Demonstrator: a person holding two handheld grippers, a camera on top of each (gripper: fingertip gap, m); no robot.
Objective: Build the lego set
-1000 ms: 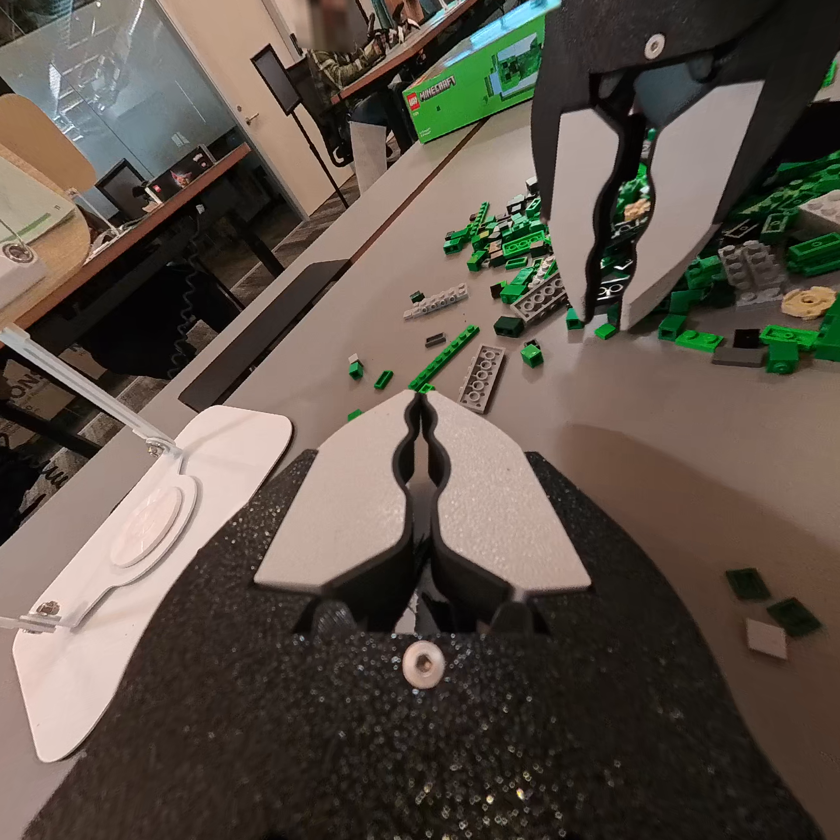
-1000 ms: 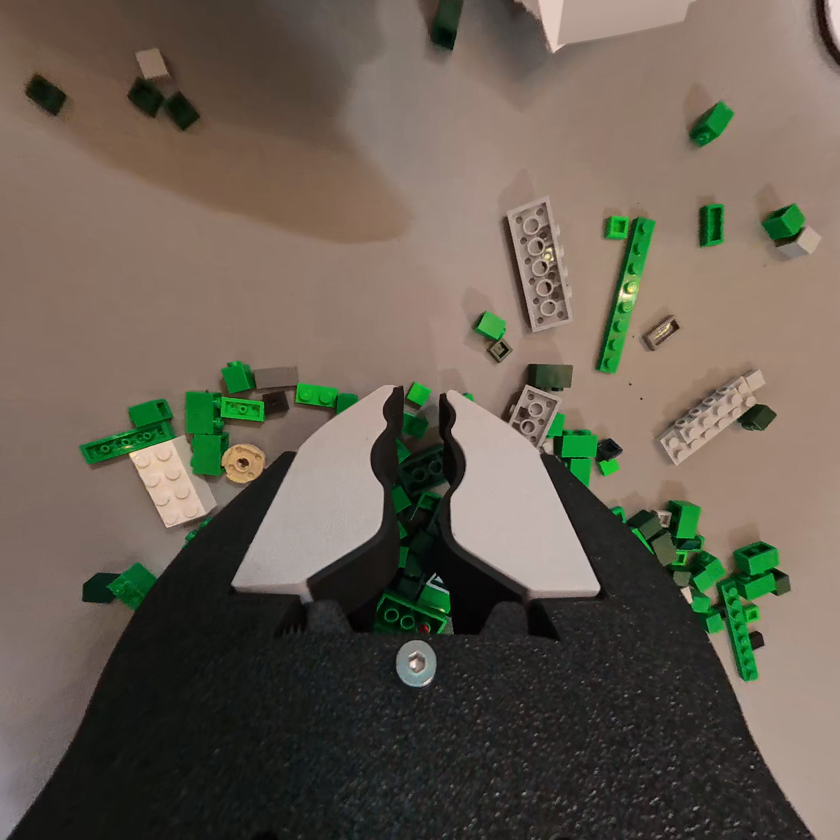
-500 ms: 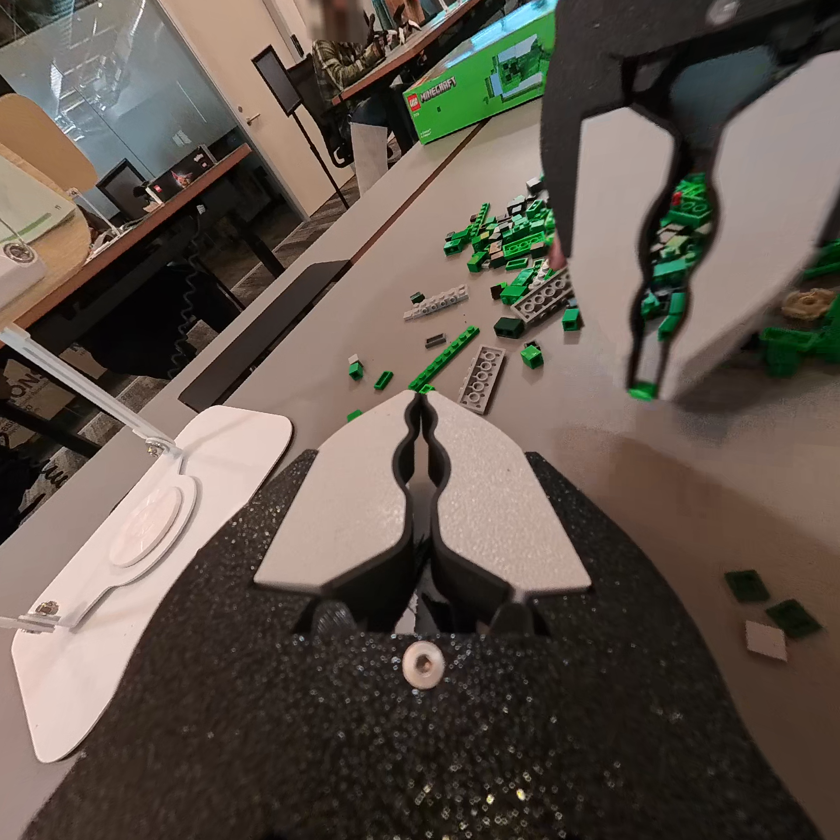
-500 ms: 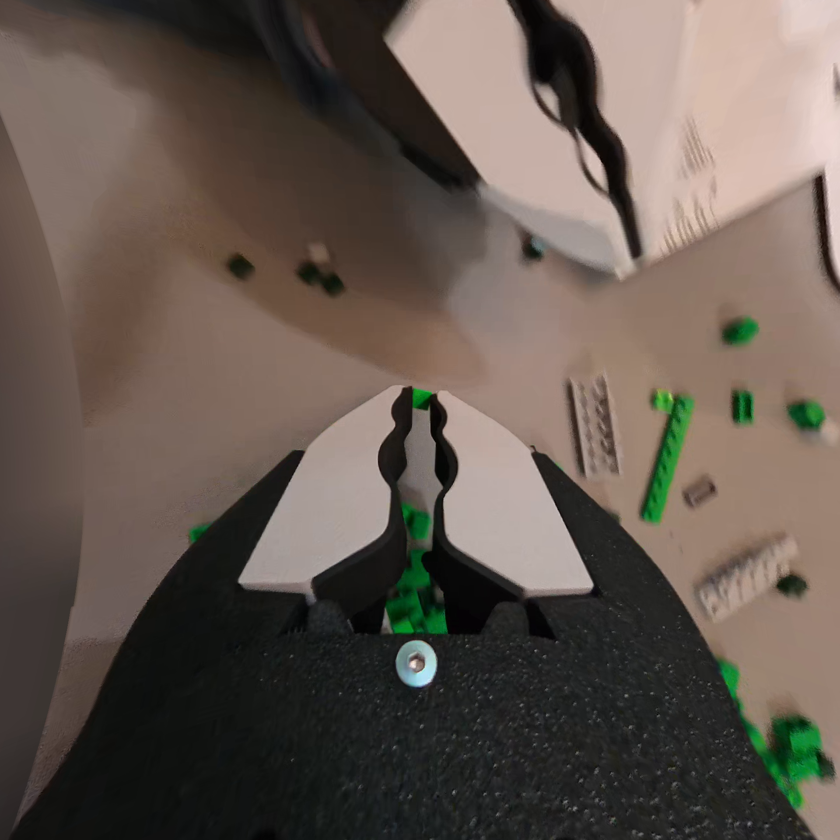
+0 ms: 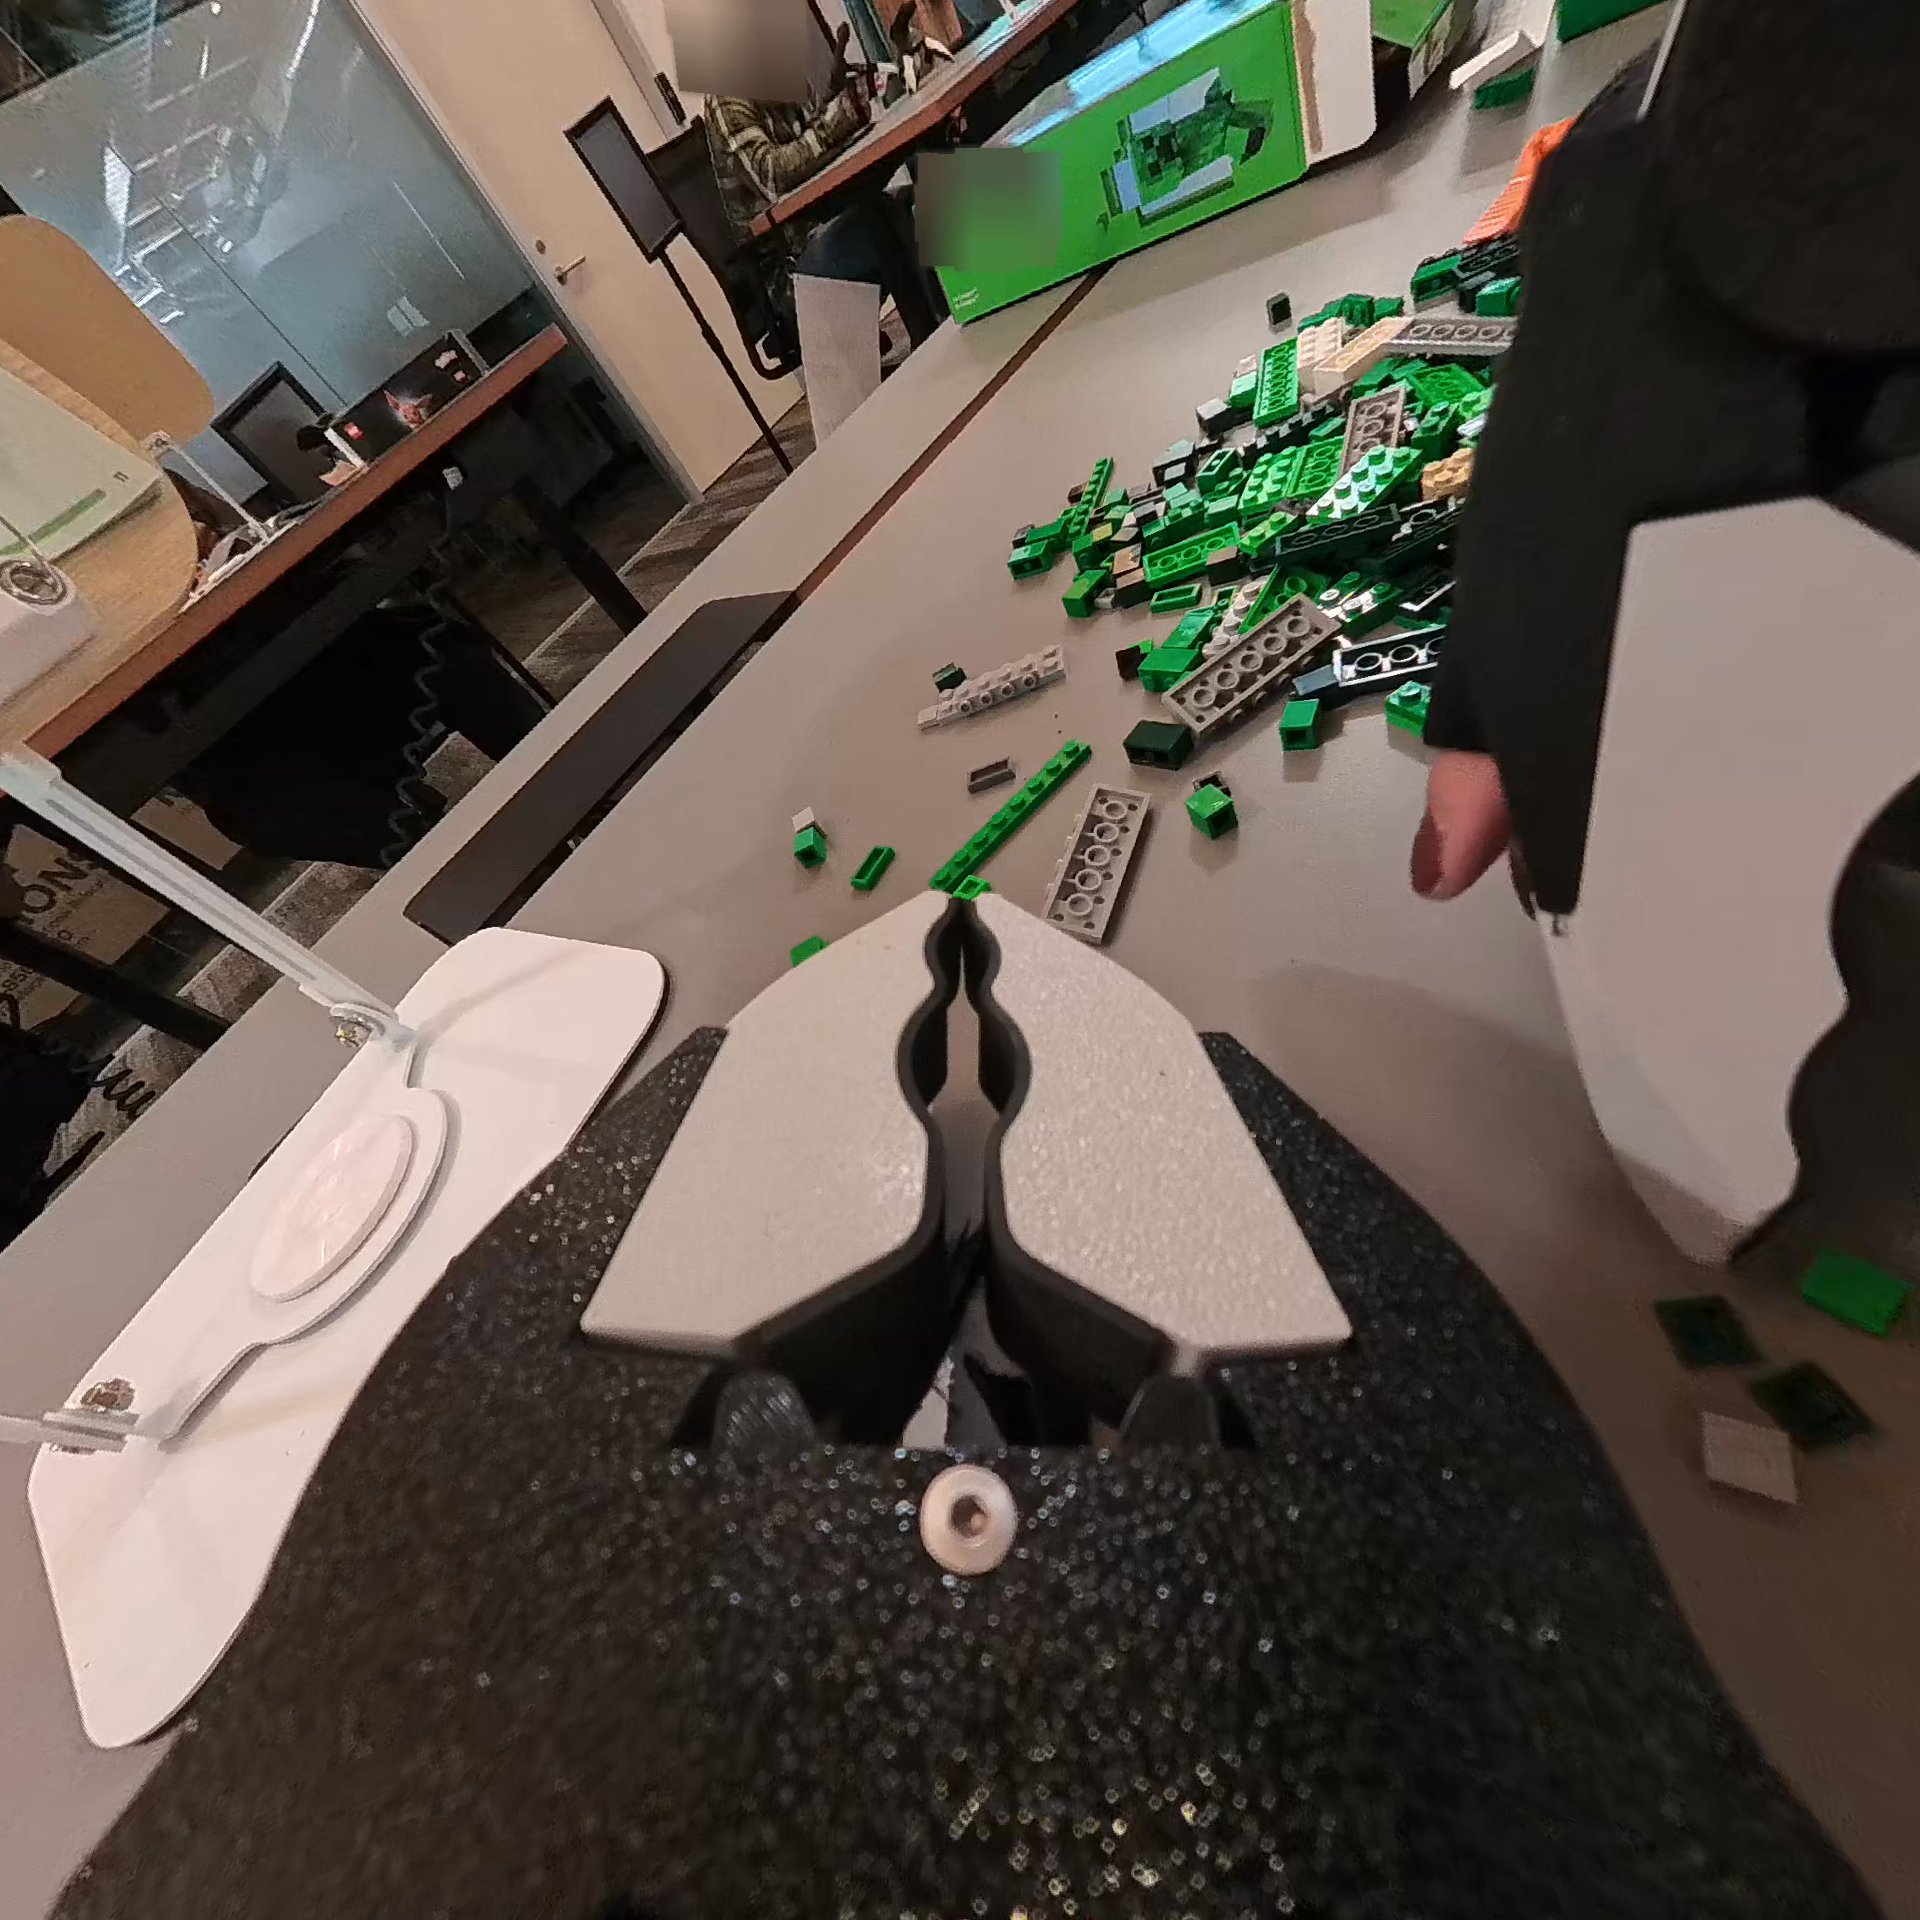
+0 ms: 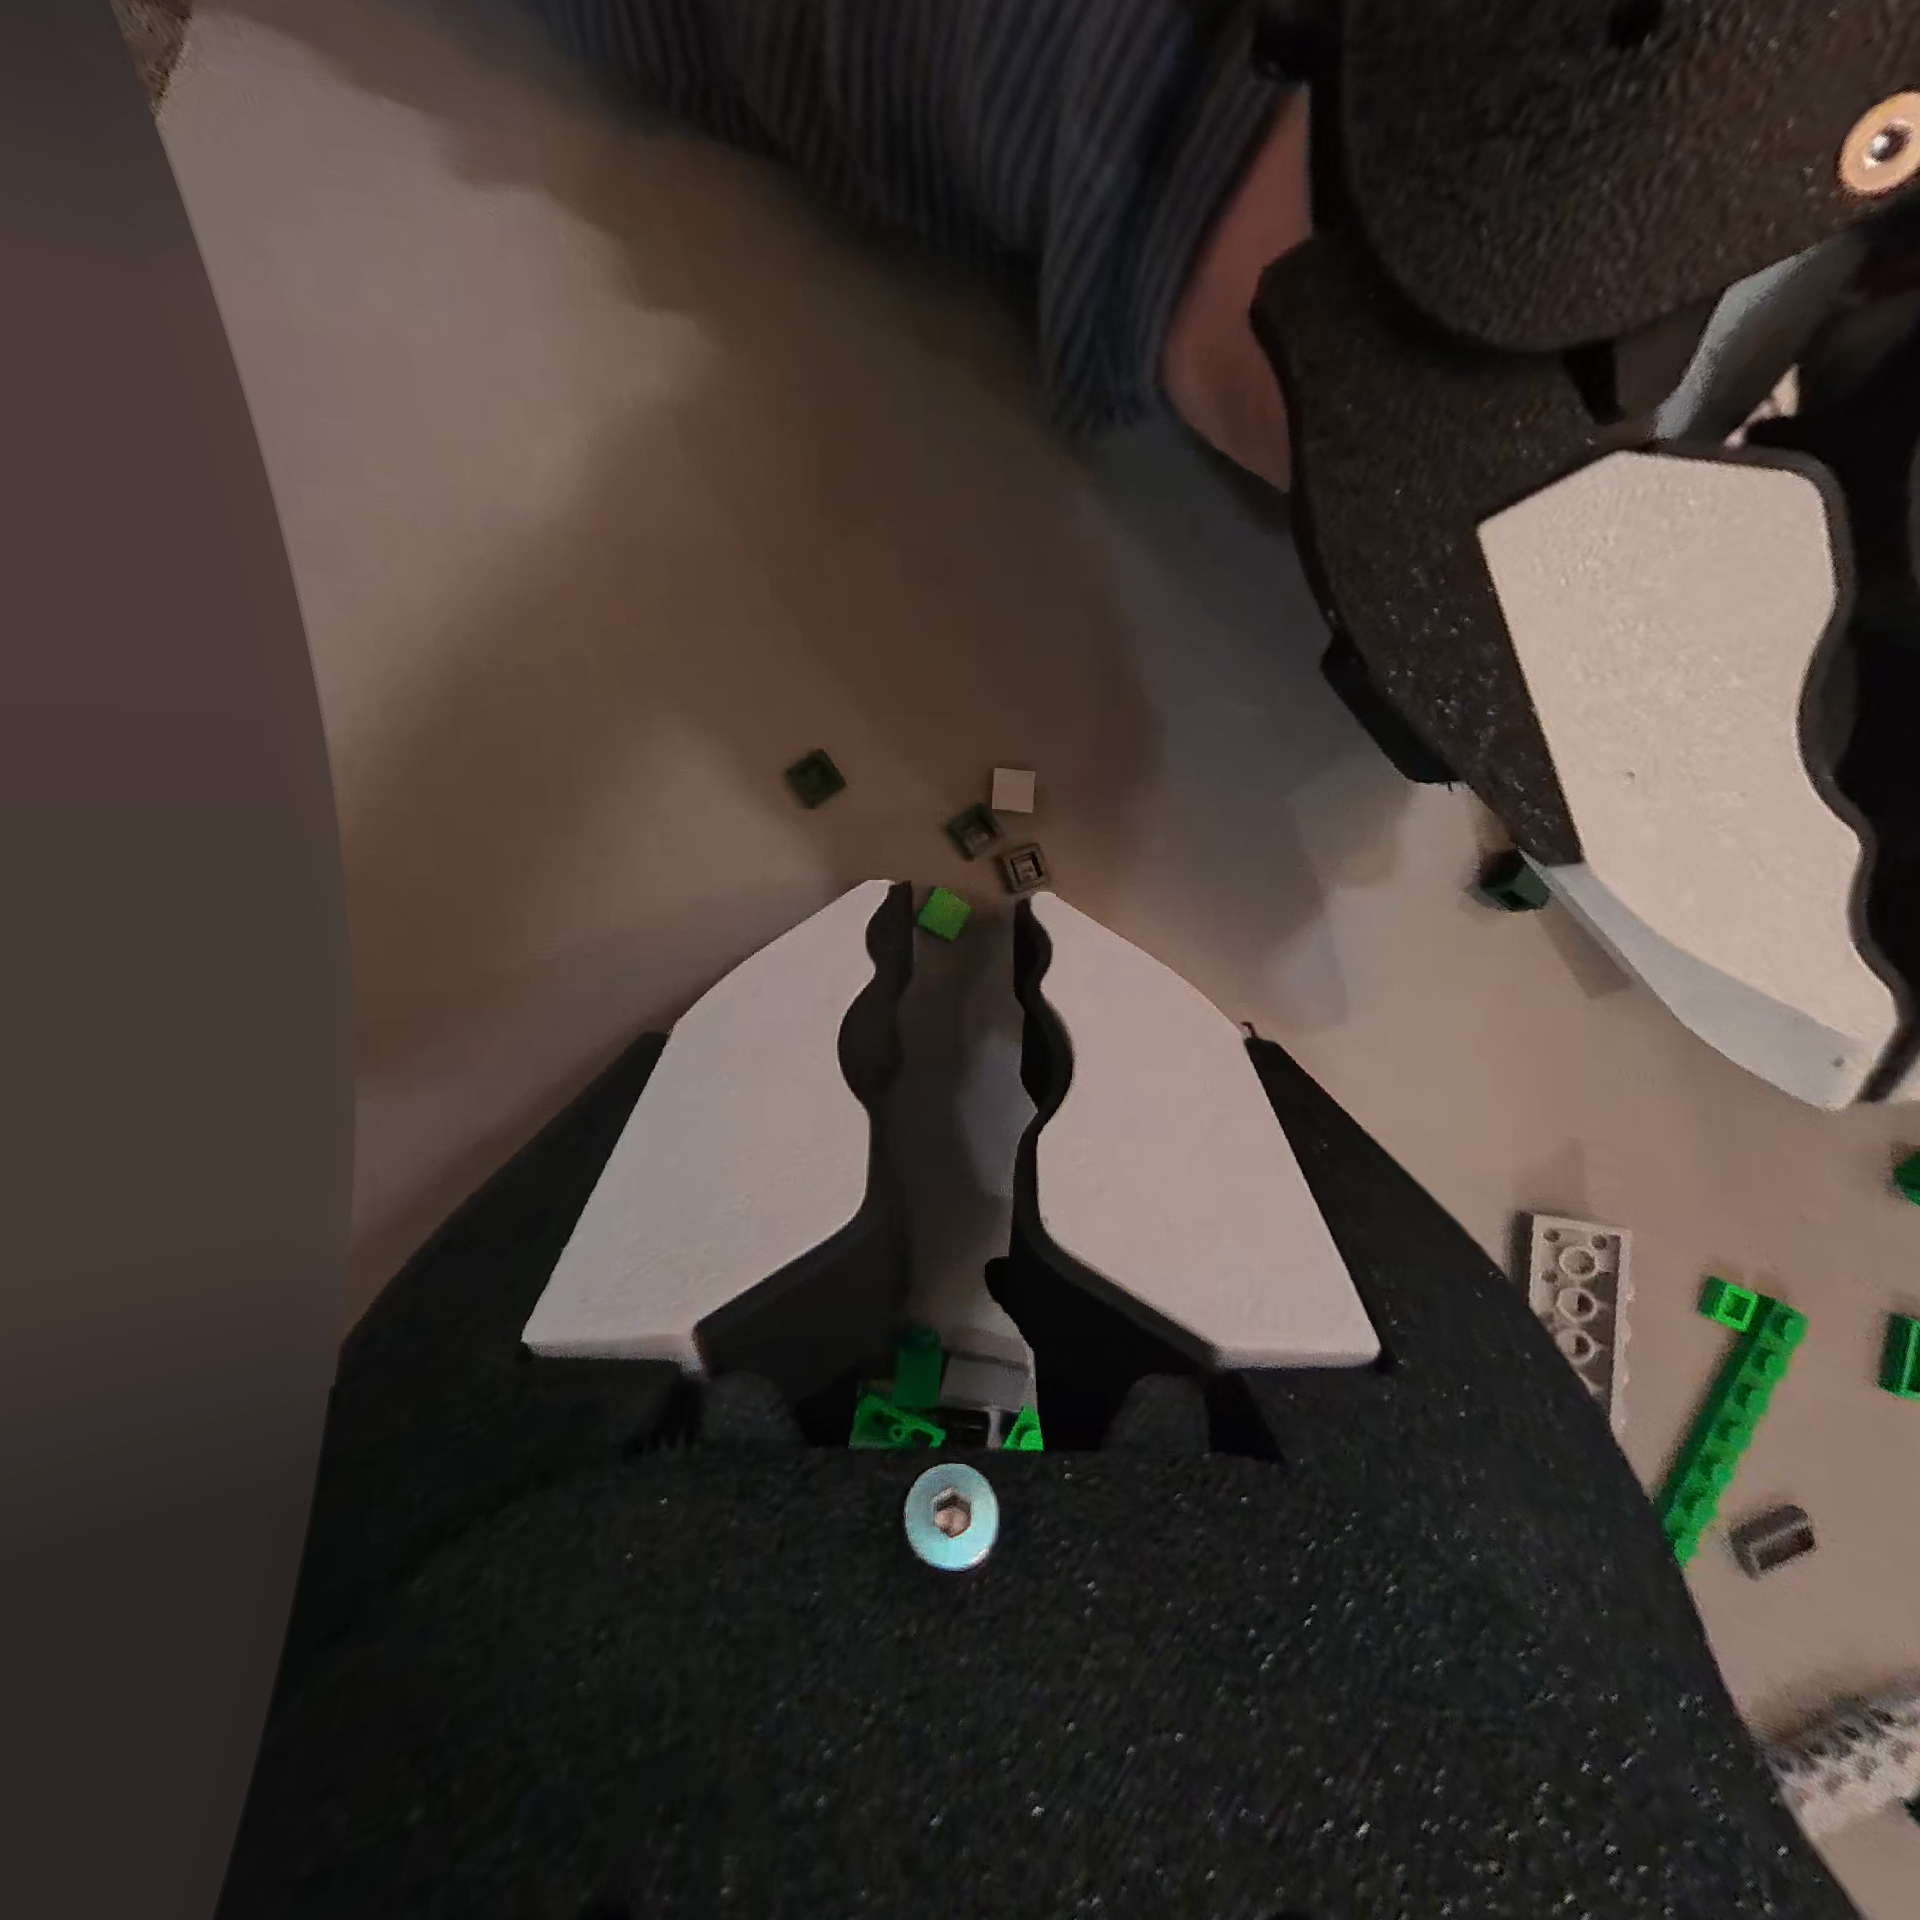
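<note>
A small bright green square tile (image 6: 943, 914) lies flat on the grey table (image 5: 1299, 997), just off the tips of the right gripper (image 6: 961, 899), whose jaws stand narrowly apart with nothing between them. In the left wrist view the same tile (image 5: 1855, 1288) sits beside the lower edge of that gripper's pale finger plate.

Just beyond it are four more small tiles: three dark green (image 6: 974, 829) and one light grey (image 6: 1013, 790). One of the dark green ones (image 6: 816, 777) lies a little apart from the rest.

The left gripper (image 5: 961, 909) rests near the table edge, its jaws closed tip to tip and holding nothing.

Farther along the table, a long green plate (image 5: 1013, 816) lies next to a grey plate (image 5: 1096, 862) with two rows of studs, and a second grey strip (image 5: 992, 686) sits beyond them. Several loose small green bricks are scattered around these. Behind them spreads the main heap of lego pieces (image 5: 1299, 540), mostly green with some grey, black and tan; the count cannot be told.

A green set box (image 5: 1143, 177) stands at the far end of the table. A white stand base (image 5: 312, 1195) sits at the left edge.
</note>
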